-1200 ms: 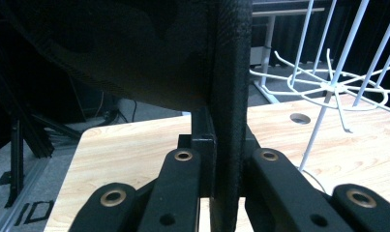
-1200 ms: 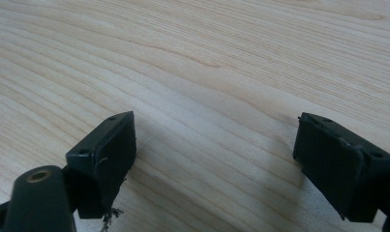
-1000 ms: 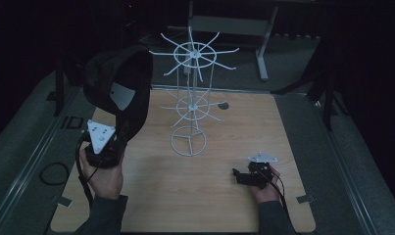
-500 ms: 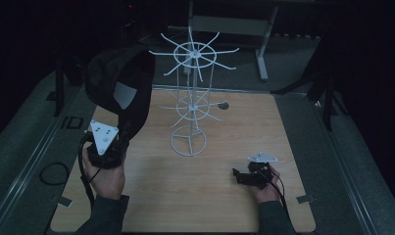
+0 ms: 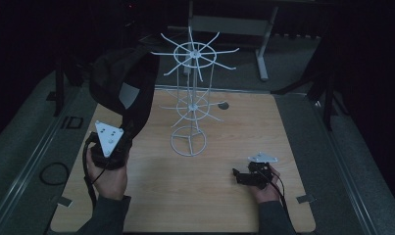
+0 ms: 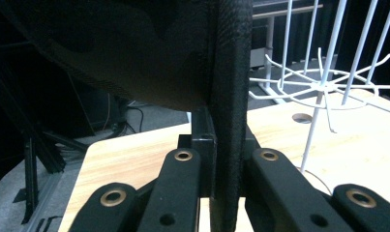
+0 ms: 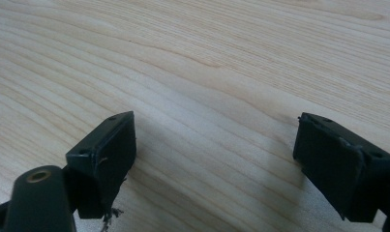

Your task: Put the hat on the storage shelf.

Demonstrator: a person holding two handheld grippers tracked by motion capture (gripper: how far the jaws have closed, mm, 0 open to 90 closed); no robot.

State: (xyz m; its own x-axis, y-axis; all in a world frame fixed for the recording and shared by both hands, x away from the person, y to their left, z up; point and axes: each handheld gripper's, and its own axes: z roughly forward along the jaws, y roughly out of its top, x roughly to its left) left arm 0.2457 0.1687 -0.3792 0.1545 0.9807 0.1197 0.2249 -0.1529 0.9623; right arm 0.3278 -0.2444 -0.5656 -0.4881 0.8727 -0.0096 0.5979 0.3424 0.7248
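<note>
A black cap point(image 5: 117, 81) with a pale label inside hangs up and left of a white wire display rack point(image 5: 191, 105) that stands mid-table. My left gripper point(image 5: 128, 126) points upward beneath the cap and is shut on its edge. In the left gripper view the black fabric point(image 6: 230, 96) runs straight down between the pressed jaws, with the rack point(image 6: 323, 87) to the right. My right gripper point(image 5: 238, 175) rests low on the wooden table point(image 5: 293, 147) at the front right. Its jaws stand wide open over bare wood point(image 7: 217, 145), with nothing between them.
A round cable hole point(image 5: 223, 105) lies in the tabletop behind the rack. A grey metal stand point(image 5: 261, 54) rises beyond the far edge. A looped cable point(image 5: 53, 172) lies on the floor left of the table. Dark surroundings ring the table.
</note>
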